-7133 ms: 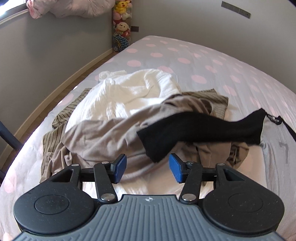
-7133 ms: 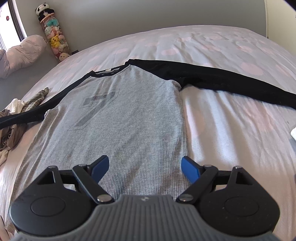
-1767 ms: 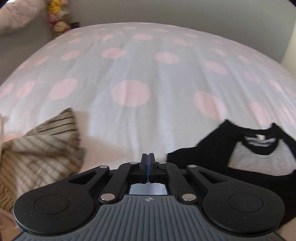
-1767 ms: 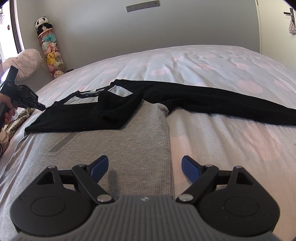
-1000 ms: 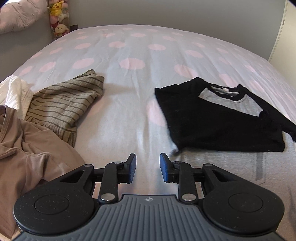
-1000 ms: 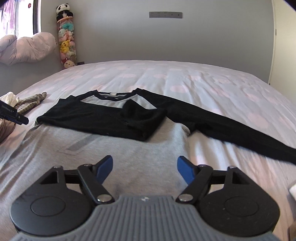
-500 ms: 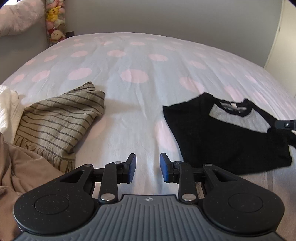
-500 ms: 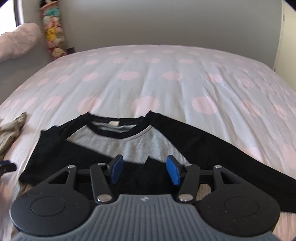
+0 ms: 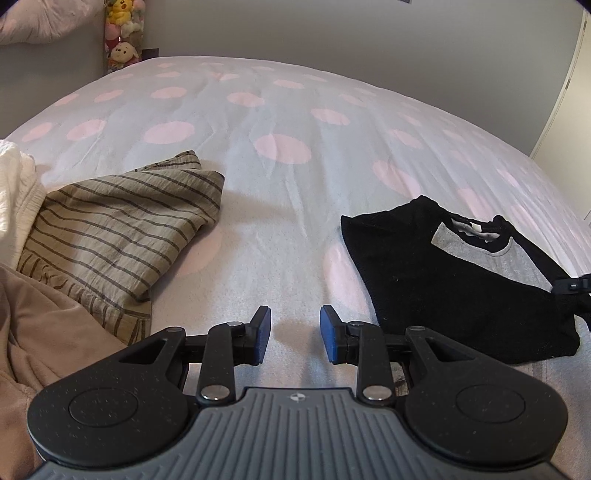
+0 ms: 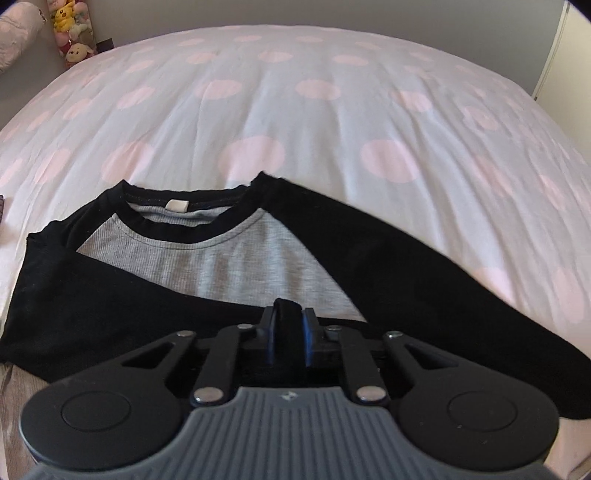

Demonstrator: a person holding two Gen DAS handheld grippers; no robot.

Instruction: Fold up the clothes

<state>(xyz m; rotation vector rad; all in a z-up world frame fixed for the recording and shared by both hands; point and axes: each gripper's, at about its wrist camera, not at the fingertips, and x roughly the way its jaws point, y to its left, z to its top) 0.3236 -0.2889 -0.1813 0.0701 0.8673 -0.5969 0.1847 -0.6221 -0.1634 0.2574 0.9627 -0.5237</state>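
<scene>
Right gripper (image 10: 290, 338) moved onto raglan shirt (image 10: 221, 266), jaws closing on black sleeve fold, frame bottom-center; left gripper (image 9: 294, 338) fingers apart, empty.

Shirt (image 10: 236, 266) hem hidden behind gripper.

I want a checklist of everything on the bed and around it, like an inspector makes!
Surface: bed sheet, pale with pink dots, a little wrinkled.
Job's things: raglan shirt, grey body, black sleeves, one sleeve folded across the chest.
Clutter: striped garment, beige garment and white garment, heaped together.
Grippers: left gripper open over bare sheet; right gripper closing, black sleeve fabric pinched between its pads.
Cables: nothing seen.
Surroundings: grey wall; plush toys stacked in the corner.
</scene>
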